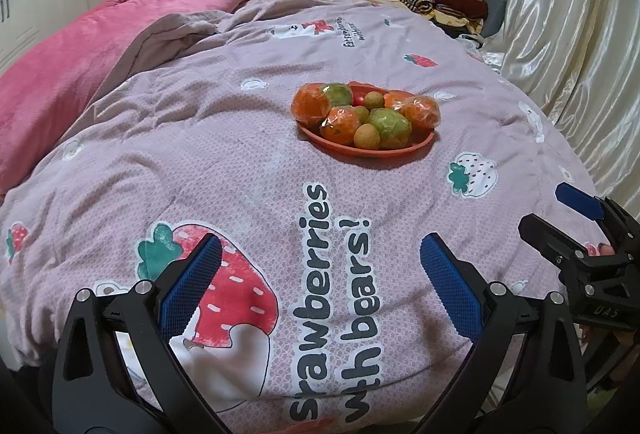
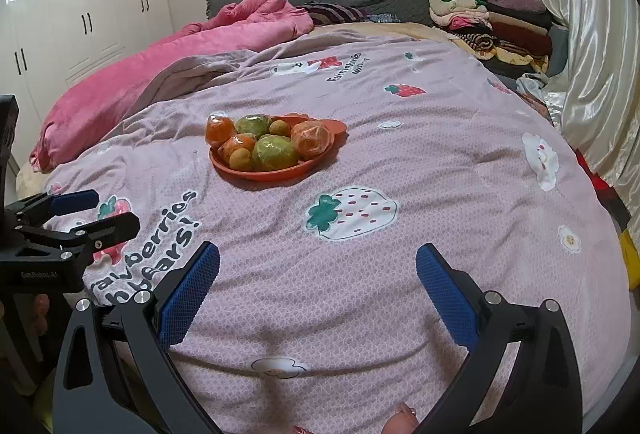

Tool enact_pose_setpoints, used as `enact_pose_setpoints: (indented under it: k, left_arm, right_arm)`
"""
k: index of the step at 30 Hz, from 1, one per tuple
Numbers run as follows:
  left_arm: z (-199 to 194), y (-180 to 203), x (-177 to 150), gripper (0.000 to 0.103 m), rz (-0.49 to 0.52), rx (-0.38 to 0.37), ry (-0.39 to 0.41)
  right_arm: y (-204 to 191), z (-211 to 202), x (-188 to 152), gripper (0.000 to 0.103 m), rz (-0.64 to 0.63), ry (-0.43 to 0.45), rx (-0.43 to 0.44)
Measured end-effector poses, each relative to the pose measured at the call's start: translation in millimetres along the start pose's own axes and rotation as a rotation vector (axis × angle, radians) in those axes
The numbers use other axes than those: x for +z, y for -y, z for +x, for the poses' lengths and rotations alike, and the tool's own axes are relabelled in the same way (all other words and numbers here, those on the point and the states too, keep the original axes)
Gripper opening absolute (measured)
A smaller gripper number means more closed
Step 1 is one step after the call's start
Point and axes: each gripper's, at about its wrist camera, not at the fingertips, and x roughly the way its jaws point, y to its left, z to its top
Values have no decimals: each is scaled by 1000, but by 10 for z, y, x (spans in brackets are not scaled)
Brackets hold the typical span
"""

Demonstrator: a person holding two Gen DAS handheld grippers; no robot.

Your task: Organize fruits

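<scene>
Your left gripper (image 1: 320, 274) and right gripper (image 2: 318, 274) hover with jaws spread wide, holding nothing, above the near edge of the strawberry-print quilt (image 2: 420, 162). Mid-quilt, the orange plate (image 1: 360, 150) carries wrapped oranges (image 1: 310, 104), green fruits (image 1: 389, 126) and small brown fruits (image 1: 367, 137).

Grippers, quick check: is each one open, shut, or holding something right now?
Left gripper: open, holding nothing, above the strawberry quilt.
Right gripper: open, holding nothing; the fruit sits untouched on the orange plate.

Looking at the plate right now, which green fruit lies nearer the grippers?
The larger wrapped green fruit at the plate's front edge; the other green one sits behind.
</scene>
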Motion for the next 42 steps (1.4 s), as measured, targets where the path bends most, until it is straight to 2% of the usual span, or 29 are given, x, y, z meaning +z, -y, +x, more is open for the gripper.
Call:
enact_pose_setpoints:
  k: [37,39,42]
  left_arm:
    - [2,-12,35,93,-15,9,-9]
    - [-6,-56,82,93,-39,4,0]
    - [-83,-184,149,93,-88,2,63]
  right_arm:
    - [92,41,-31,98,18,-6,-15]
    - [107,61,-31,98,22,-8,-21]
    - [172,127,9,98,39,-10,-27]
